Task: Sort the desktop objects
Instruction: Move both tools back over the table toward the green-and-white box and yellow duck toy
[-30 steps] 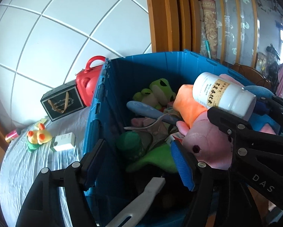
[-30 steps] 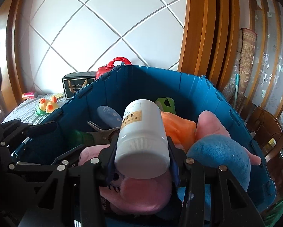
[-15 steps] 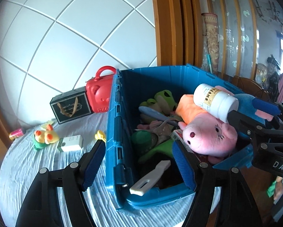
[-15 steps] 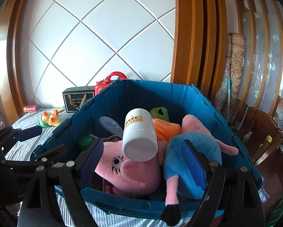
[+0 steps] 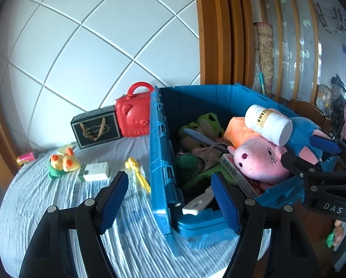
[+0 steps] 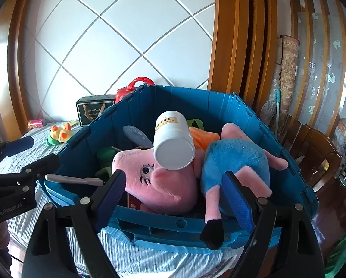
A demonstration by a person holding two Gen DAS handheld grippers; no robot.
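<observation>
Two wide-open, empty claws over wrinkled blue tablecloth (image 5: 57,208), white-tiled wall (image 5: 91,46) behind.

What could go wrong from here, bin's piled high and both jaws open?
1. The white bottle lies on its side on the pink pig plush, above the rim of the blue bin; a nudge could send it rolling off.
2. The plush's leg hangs over the front rim and may snag the right gripper.
3. The yellow toy lies close to the bin wall, leaving the left gripper little room.
</observation>
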